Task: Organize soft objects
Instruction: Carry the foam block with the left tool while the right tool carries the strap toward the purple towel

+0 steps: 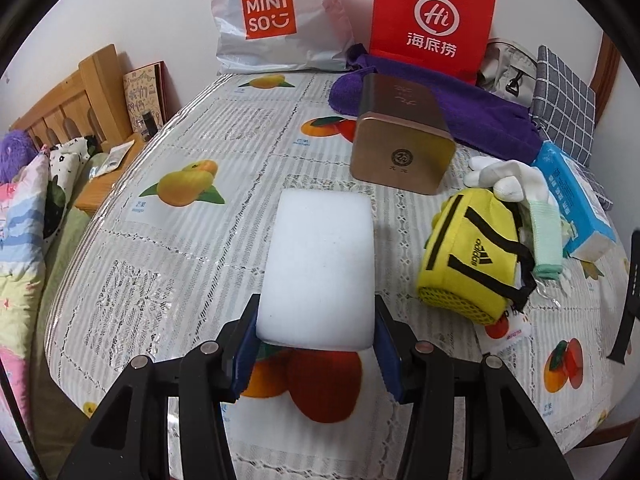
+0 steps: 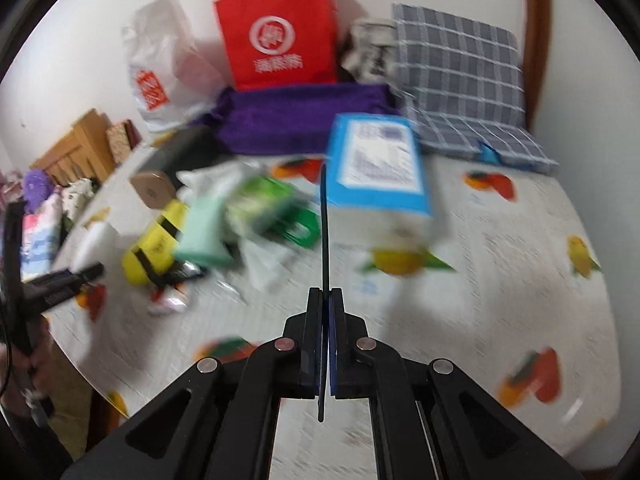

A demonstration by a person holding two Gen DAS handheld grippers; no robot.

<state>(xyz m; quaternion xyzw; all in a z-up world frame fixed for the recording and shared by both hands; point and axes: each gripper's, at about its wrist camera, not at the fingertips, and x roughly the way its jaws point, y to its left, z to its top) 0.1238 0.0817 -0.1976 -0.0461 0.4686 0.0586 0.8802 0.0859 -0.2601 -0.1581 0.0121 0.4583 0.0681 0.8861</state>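
Left wrist view: the left gripper [image 1: 316, 354] has its jaws clamped on the near end of a white foam block [image 1: 318, 270], which sticks out forward above the bench [image 1: 168, 260] with its fruit-print cover. Ahead of the block stands a gold tin [image 1: 402, 140]. To the right, a loose pile gathers a yellow pouch [image 1: 472, 264], a white glove [image 1: 504, 176], a mint green cloth [image 1: 546, 236] and a blue tissue pack [image 1: 576, 204], touching or overlapping one another. A purple towel [image 1: 472, 112] lies at the back in front of a red paper bag [image 1: 432, 20] and a white plastic bag [image 1: 272, 20].

Right wrist view: the picture is smeared by motion. The right gripper [image 2: 325, 340] has its jaws pressed together on a thin dark strap [image 2: 325, 232], seen edge-on and reaching forward from between them. Beyond it lie the tissue pack, the pile and a blurred green packet [image 2: 264, 204].

Judged from this, the sorting looks to be midway: several soft things are already heaped together at the right, while the foam block and the strap are in hand and not yet set down. The towel and a checked cushion [image 2: 460, 80] sit apart at the back; whether they count as sorted, I cannot tell.
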